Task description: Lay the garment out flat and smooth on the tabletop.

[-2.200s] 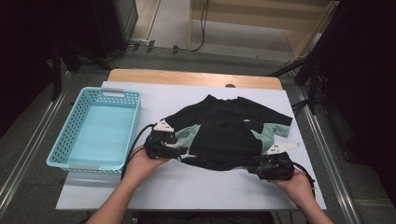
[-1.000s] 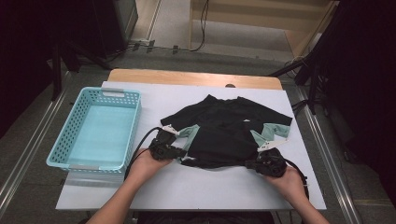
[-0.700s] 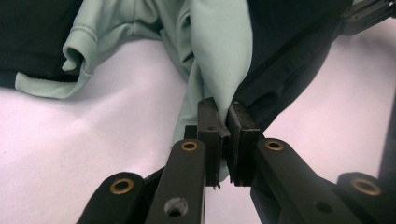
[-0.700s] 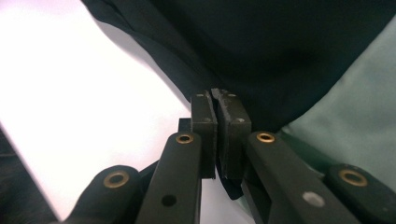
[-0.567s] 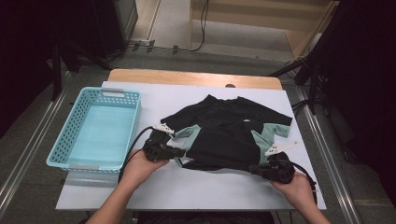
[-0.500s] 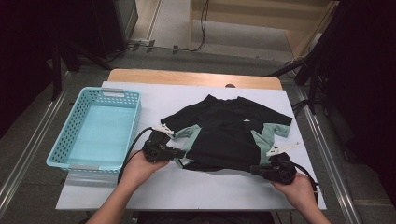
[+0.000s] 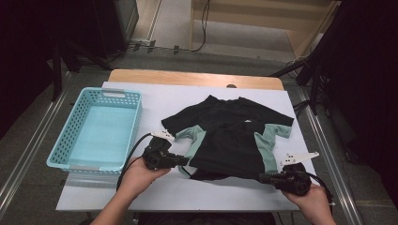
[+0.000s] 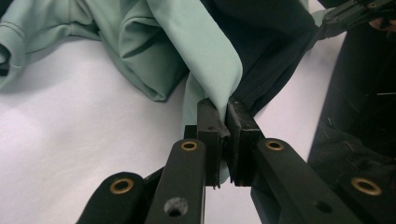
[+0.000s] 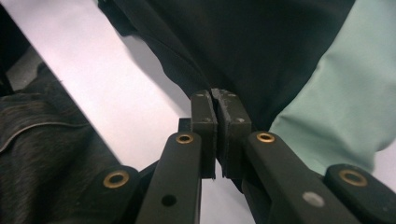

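Note:
A black shirt with mint-green side panels lies on the white table, collar toward the far edge. My left gripper is shut on the shirt's near left hem corner; in the left gripper view its pads pinch mint and black cloth. My right gripper is shut on the near right hem corner, where its jaws clamp the black fabric beside the mint panel. The near hem hangs lifted a little off the table between the two grippers.
A light-blue plastic basket stands at the left of the table, nothing showing inside it. The table's wooden far edge lies behind the shirt. Dark furniture and cables surround the table.
Both hands have shifted with the hem pinched, lifting the shirt's near edge, and the lower part of the shirt has bunched and risen slightly. Both grips are unchanged.

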The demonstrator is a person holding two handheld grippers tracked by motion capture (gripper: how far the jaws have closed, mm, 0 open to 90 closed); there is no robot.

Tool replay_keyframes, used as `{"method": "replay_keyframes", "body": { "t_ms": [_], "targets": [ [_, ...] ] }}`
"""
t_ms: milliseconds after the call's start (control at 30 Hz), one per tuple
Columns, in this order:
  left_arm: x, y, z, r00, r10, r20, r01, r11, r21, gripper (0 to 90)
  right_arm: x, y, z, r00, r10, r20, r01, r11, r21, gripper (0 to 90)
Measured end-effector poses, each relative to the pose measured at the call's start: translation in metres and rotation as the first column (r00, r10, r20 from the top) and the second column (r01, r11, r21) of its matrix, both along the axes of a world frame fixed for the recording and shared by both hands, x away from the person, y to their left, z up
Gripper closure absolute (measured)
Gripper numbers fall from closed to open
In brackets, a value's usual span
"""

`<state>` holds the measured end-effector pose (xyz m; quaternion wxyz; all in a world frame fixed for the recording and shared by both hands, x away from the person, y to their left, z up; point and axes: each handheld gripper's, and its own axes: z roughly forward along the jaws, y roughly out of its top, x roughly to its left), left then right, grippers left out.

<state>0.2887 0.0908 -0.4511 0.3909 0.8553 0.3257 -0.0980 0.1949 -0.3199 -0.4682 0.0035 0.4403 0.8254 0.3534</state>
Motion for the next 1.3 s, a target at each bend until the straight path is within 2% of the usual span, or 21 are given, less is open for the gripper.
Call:
{"method": "replay_keyframes", "body": {
  "t_ms": [100, 200, 333, 367, 433, 467, 567, 867, 1300],
  "targets": [
    [-0.006, 0.001, 0.002, 0.9999, -0.011, -0.009, 0.01, 0.9997, -0.022, 86.2, -0.009, -0.004, 0.004, 0.9999, 0.0, 0.011, 0.0, 1.0, 0.012, 84.6],
    [-0.012, 0.0, 0.003, 0.9997, -0.024, -0.008, 0.024, 0.9995, -0.022, 86.1, -0.019, -0.008, 0.007, 0.9998, -0.005, 0.02, 0.005, 1.0, 0.021, 84.6],
    [-0.018, -0.004, 0.0, 0.9991, -0.041, 0.013, 0.04, 0.999, 0.017, 84.3, -0.024, -0.011, 0.004, 1.0, 0.002, 0.008, -0.002, 1.0, 0.025, 83.3],
    [-0.018, -0.005, -0.001, 0.9989, -0.041, 0.025, 0.04, 0.9987, 0.031, 81.4, -0.024, -0.011, 0.002, 1.0, 0.0, -0.002, 0.0, 1.0, 0.021, 81.4],
    [-0.018, -0.006, -0.003, 0.9985, -0.036, 0.041, 0.034, 0.9977, 0.06, 76.7, -0.022, -0.01, -0.002, 0.9999, 0.01, 0.009, -0.01, 1.0, -0.007, 65.8],
    [-0.018, -0.005, -0.004, 0.9986, -0.031, 0.043, 0.028, 0.9976, 0.063, 74.5, -0.021, -0.01, -0.003, 0.9998, 0.006, 0.017, -0.005, 1.0, -0.021, 63.3],
    [-0.015, -0.003, -0.006, 0.9991, -0.016, 0.04, 0.014, 0.9985, 0.053, 71.6, -0.02, -0.008, -0.003, 0.9993, 0.013, 0.035, -0.012, 1.0, -0.014, 55.6],
    [-0.014, 0.0, -0.005, 0.9977, -0.002, 0.068, -0.001, 0.9993, 0.037, 64.7, -0.018, 0.013, -0.006, 0.9922, 0.071, 0.103, -0.071, 0.997, -0.003, 44.9],
    [-0.011, 0.002, -0.006, 0.9955, 0.017, 0.093, -0.02, 0.9994, 0.028, 57.8, -0.012, 0.045, -0.011, 0.9843, 0.115, 0.134, -0.115, 0.993, -0.007, 39.4]
  ]
}}
